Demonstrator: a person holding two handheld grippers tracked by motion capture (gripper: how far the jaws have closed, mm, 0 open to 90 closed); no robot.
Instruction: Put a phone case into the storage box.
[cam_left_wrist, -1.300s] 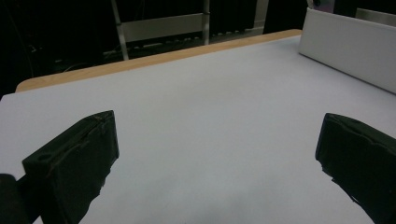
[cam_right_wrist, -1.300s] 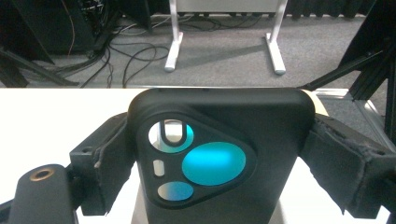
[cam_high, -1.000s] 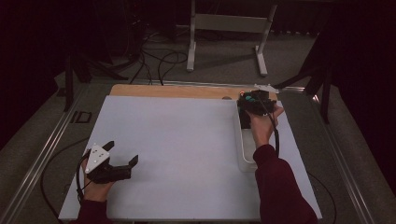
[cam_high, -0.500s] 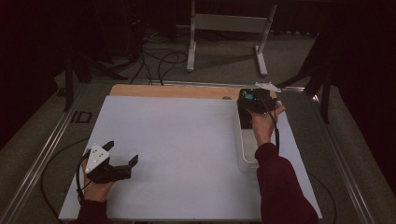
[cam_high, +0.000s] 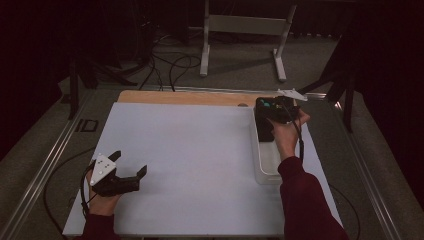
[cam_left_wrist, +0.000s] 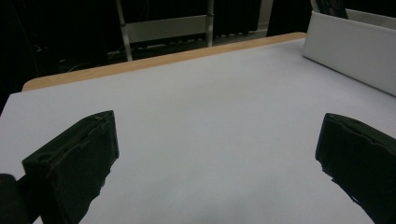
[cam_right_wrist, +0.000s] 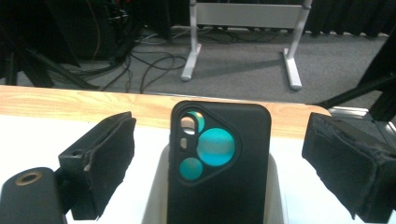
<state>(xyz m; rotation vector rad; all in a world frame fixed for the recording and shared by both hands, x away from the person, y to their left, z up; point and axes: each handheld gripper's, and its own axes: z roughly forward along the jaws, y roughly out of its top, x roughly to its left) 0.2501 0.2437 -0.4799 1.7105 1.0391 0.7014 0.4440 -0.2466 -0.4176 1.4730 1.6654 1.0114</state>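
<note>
1. The right gripper (cam_high: 274, 111) hovers over the far end of a white tray (cam_high: 266, 172) at the right side of the table (cam_high: 200, 145).
2. Its fingers (cam_right_wrist: 100, 165) stand wide apart, holding nothing.
3. A black phone case (cam_right_wrist: 219, 163) stands between them in the right gripper view, clear of both pads, camera cut-outs at its upper left, its lower part inside the tray (cam_right_wrist: 156, 205).
4. In the high view the phone case (cam_high: 263, 127) lies in the tray's far end, just under the right gripper.
5. The left gripper (cam_high: 131, 170) rests low at the near left of the table, well apart from the tray.
6. Its fingers (cam_left_wrist: 74, 163) are spread wide too, with bare white table (cam_left_wrist: 210, 140) between them.
7. Beyond its right finger, the tray's wall (cam_left_wrist: 350, 51) shows at the upper right of the left gripper view.
</note>
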